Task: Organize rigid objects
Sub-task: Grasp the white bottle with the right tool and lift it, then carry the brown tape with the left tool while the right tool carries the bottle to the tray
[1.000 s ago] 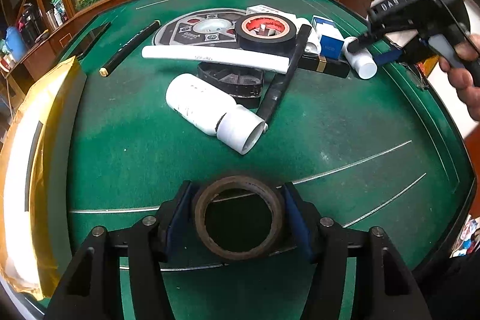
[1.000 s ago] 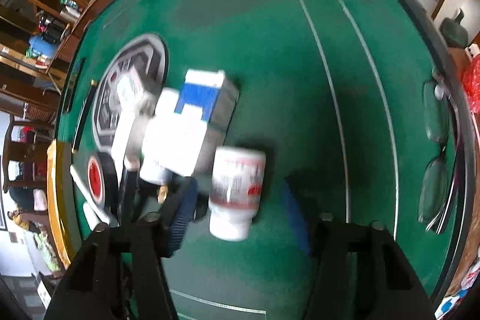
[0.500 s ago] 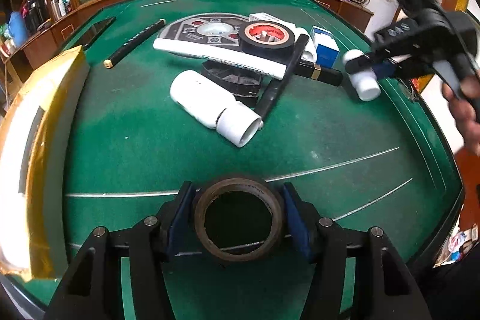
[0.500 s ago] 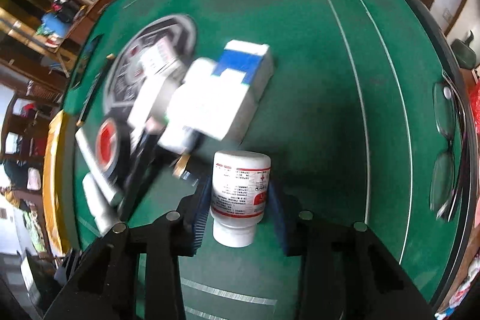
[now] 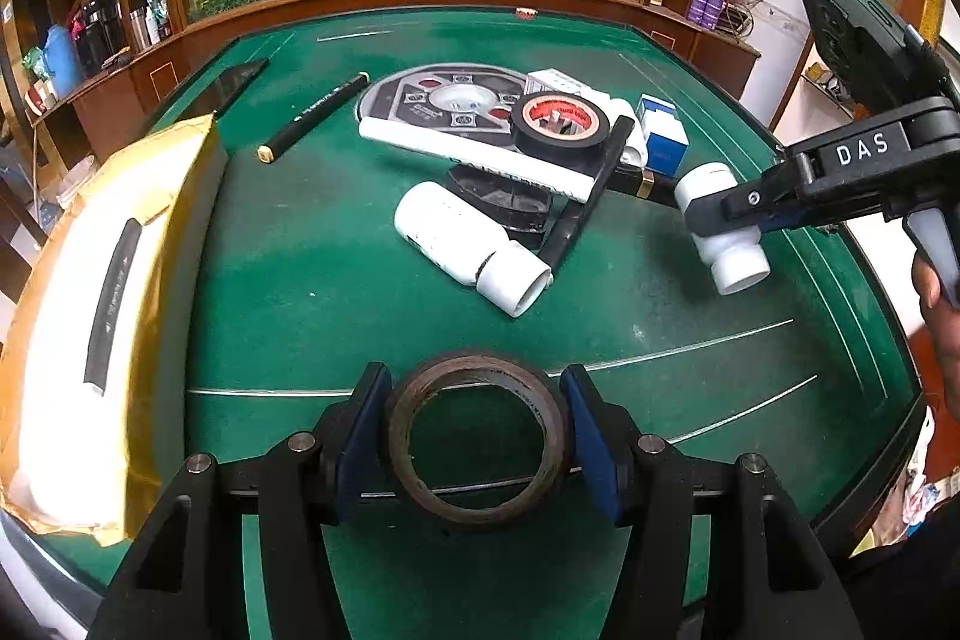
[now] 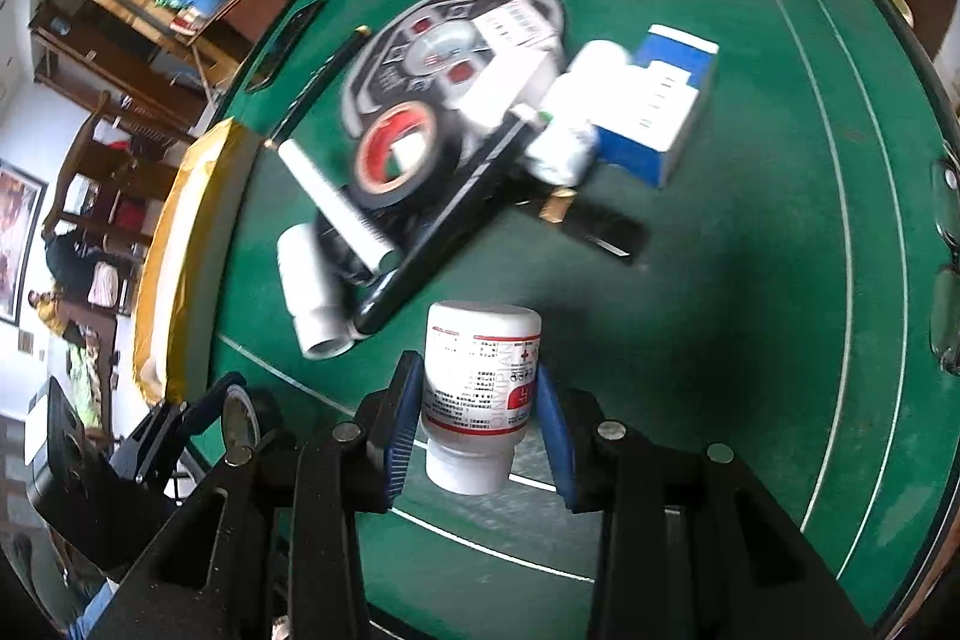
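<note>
My left gripper [image 5: 477,430] is shut on a brown tape roll [image 5: 480,511], held upright above the green table [image 5: 300,340] near its front edge. At the right of the left wrist view, my right gripper [image 5: 714,214] is shut on a white pill bottle [image 5: 741,262], which hangs off the table with its cap toward me. In the right wrist view the blue pads [image 6: 401,418] press both sides of that bottle [image 6: 480,358], whose label is red and white. Behind it is a pile with a black tape roll [image 5: 561,124], a white tube [image 5: 474,154] and a larger white bottle [image 5: 462,238].
A gold padded envelope [image 5: 102,280] lies along the left edge. A blue and white box [image 5: 660,136], a round grey disc [image 5: 444,100] and a long black pen [image 5: 588,196] are in the pile. A black marker [image 5: 312,118] lies left of it. A hand [image 5: 936,292] holds the right gripper.
My right gripper closed on the white pill bottle, lifted it off the table and carried it away from the pile. The left gripper kept the brown tape roll and rose slightly.
</note>
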The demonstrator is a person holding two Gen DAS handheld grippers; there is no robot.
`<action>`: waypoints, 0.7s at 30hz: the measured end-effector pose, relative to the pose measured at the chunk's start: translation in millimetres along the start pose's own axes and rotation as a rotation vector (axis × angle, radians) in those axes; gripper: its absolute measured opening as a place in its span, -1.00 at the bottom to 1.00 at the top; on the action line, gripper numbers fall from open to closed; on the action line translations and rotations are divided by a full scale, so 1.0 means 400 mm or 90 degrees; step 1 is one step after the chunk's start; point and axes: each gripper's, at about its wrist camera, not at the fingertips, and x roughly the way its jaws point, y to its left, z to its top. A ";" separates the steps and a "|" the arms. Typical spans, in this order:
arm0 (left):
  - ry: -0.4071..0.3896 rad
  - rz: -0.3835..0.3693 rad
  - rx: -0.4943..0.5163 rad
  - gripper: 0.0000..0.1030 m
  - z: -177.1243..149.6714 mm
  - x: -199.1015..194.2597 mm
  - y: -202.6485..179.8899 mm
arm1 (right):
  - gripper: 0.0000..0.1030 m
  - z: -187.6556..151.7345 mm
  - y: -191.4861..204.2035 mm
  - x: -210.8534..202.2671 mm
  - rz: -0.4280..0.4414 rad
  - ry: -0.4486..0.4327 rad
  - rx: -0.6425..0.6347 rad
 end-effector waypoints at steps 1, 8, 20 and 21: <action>-0.004 0.002 -0.002 0.20 0.001 -0.005 0.003 | -0.30 -0.002 0.011 0.000 0.002 0.001 -0.007; -0.044 0.010 -0.041 0.20 0.016 -0.078 0.062 | -0.30 -0.005 0.094 -0.004 0.020 0.002 -0.055; -0.104 0.074 -0.136 0.20 0.019 -0.219 0.282 | -0.29 0.022 0.272 0.007 0.067 0.013 -0.114; -0.109 0.084 -0.145 0.20 0.016 -0.229 0.309 | -0.29 0.024 0.287 0.009 0.070 0.014 -0.119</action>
